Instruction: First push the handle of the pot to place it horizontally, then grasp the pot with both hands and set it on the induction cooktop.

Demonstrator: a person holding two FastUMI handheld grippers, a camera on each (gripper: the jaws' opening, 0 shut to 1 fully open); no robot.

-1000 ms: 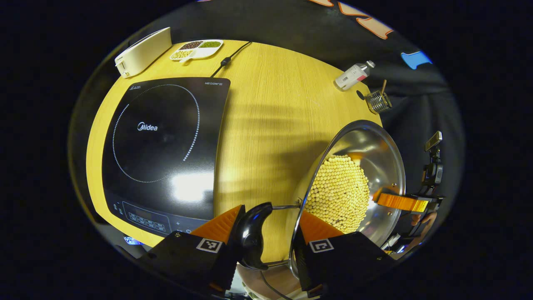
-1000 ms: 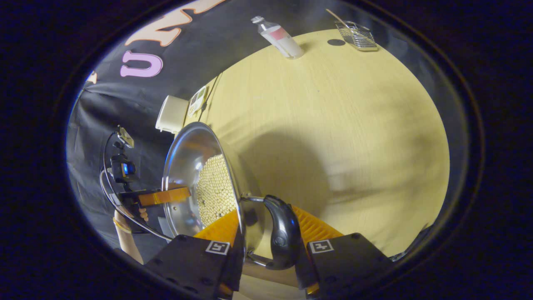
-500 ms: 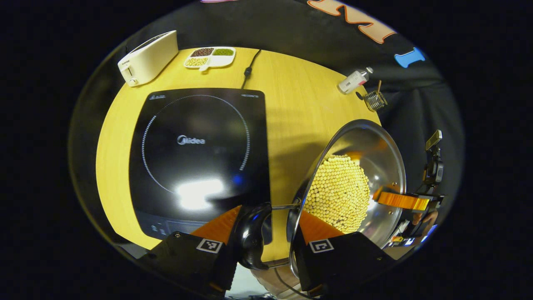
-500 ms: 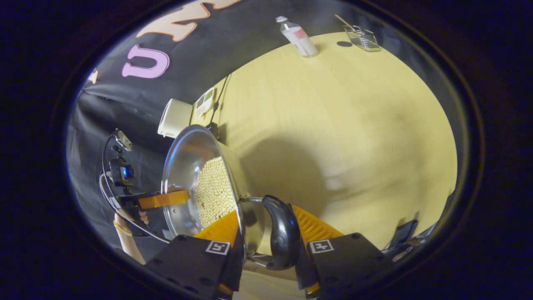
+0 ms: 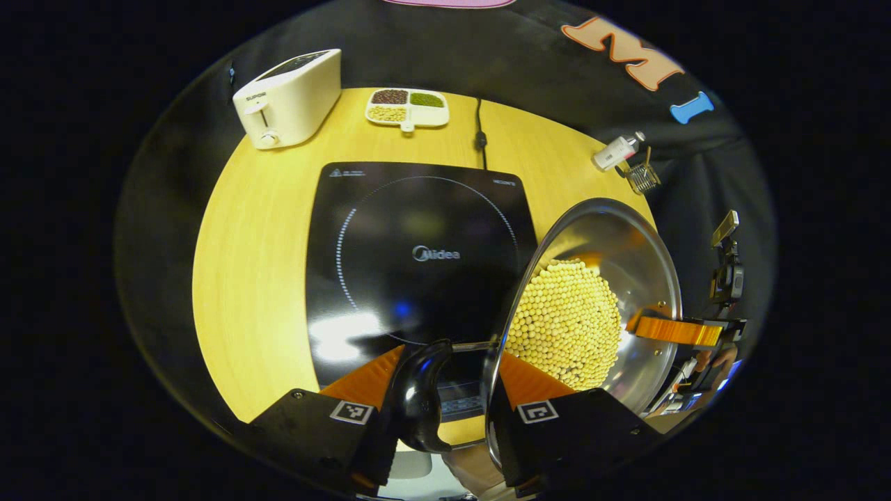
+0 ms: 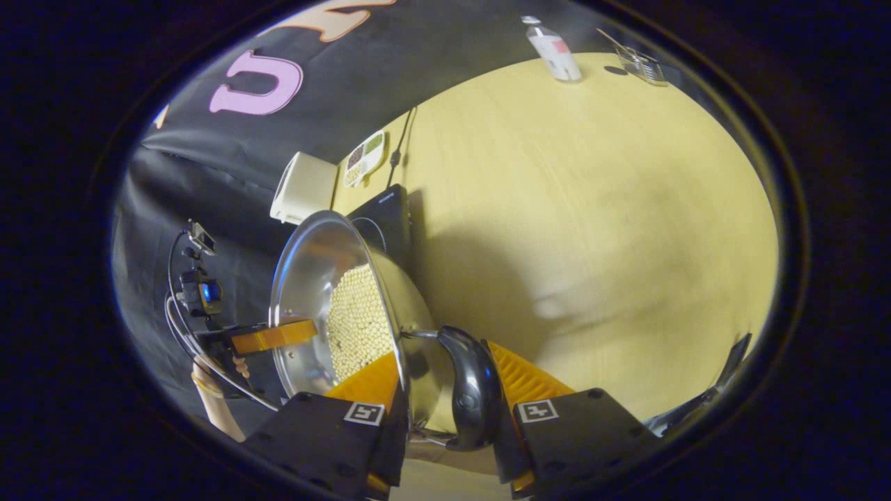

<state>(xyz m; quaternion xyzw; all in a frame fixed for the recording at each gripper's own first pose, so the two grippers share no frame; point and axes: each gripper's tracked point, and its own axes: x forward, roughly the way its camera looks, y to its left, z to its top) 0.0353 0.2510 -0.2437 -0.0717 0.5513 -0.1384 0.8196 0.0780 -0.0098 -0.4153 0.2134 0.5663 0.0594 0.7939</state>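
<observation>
Toaster (image 5: 289,97): far left corner of the bench (image 5: 250,264), standing upright, apart from the cooktop
Dish of beans (image 5: 408,108): far edge of the bench, just right of the toaster, three compartments with dark, green and pale contents
Cooktop (image 5: 418,257): black glass slab in the middle of the bench in the left gripper view, its cord (image 5: 479,129) running off the far edge; in the right gripper view a corner of it (image 6: 386,216) shows beyond the pot's rim
Left gripper (image 5: 445,376): jaws closed on the pot's left handle (image 5: 421,396), one finger on each side of the black grip, over the near edge of the cooktop
Pot (image 5: 598,299): steel, part filled with pale round beans (image 5: 564,323), held between the two grippers with its left rim overlapping the right edge of the cooktop; I cannot tell whether its base touches anything
Right gripper (image 6: 445,386): jaws closed on the pot's right handle (image 6: 473,390); seen from the left gripper view it sits at the far rim of the pot, held by a hand (image 5: 717,358)
Bottle (image 5: 616,151): lying at the far right edge of the bench
Wire basket (image 5: 642,177): just beside the bottle, a stick poking out of it
</observation>
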